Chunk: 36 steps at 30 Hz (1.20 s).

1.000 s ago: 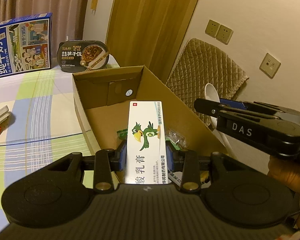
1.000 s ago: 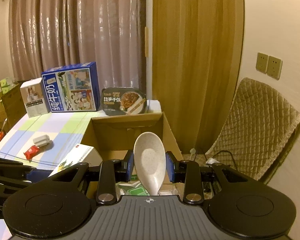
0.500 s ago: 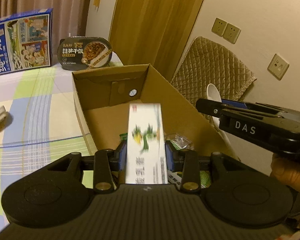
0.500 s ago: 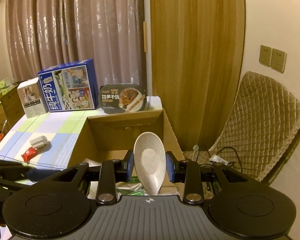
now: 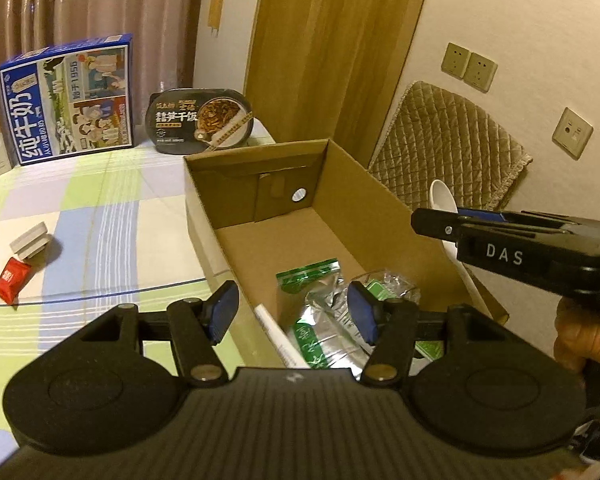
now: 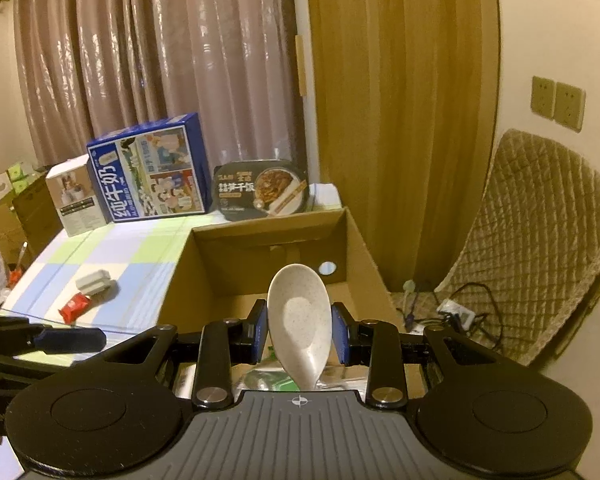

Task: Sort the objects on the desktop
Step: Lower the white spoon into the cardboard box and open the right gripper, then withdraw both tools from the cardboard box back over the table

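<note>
Now that the carton has left it: left gripper [image 5: 292, 310] jaws opening, empty.
Carton [image 5: 278, 338]: inside box [image 5: 384, 200], near end.
Right gripper [image 6: 300, 326]: clamps spoon [image 6: 298, 320] over box.
Next, likely: spoon in.

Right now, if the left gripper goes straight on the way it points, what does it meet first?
Probably the green and silver packets on the floor of the cardboard box. The left gripper, jaws opening with nothing between them, points down into it; depth is unclear.

My left gripper [image 5: 292, 312] points downward, jaws opening, nothing gripped. My right gripper [image 6: 299, 334] stays clamped, angled downward.
</note>
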{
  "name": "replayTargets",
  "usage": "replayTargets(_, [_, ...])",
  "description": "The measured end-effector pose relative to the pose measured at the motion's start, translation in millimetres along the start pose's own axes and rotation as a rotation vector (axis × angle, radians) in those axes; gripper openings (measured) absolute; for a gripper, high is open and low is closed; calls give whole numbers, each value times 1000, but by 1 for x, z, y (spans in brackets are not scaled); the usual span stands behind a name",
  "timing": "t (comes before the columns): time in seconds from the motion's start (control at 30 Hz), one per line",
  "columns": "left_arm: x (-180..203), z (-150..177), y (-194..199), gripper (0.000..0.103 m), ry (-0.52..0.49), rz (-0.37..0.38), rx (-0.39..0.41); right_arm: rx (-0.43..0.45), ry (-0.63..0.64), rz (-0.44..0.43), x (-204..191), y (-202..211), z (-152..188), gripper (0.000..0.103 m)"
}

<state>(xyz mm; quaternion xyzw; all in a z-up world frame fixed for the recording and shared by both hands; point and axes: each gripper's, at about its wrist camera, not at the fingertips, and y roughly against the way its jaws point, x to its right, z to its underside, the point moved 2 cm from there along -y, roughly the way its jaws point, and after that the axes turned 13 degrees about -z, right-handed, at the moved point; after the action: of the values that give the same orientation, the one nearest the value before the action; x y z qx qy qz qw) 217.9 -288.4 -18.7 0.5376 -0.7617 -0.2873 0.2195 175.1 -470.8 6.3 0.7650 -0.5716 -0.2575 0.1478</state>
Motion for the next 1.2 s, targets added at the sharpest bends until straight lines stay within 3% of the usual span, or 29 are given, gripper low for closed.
replayTargets(0.2, [-10,3,1,55,16,-11,-7,-22,-30,-54,-5,-6,-3,32])
replayTargets(0.23, [-11,3,1,56,20,-12,-7,-14,-36,-52,-5,-6,-4,40])
replayTargets(0.27, [-13,4,1,56,24,-13,-7,-1,-42,-43,-4,-4,-3,55])
replayTargets(0.33, [-16,5,2,57,28,-16,-10,25,-57,-26,-2,-1,-3,67])
replayTargets(0.77, [-29,19,9,68,41,-26,-16,50,-120,-4,5,21,5,73])
replayTargets(1.2, [-45,34,31,82,22,-72,-17,40,-122,-27,-21,34,15,82])
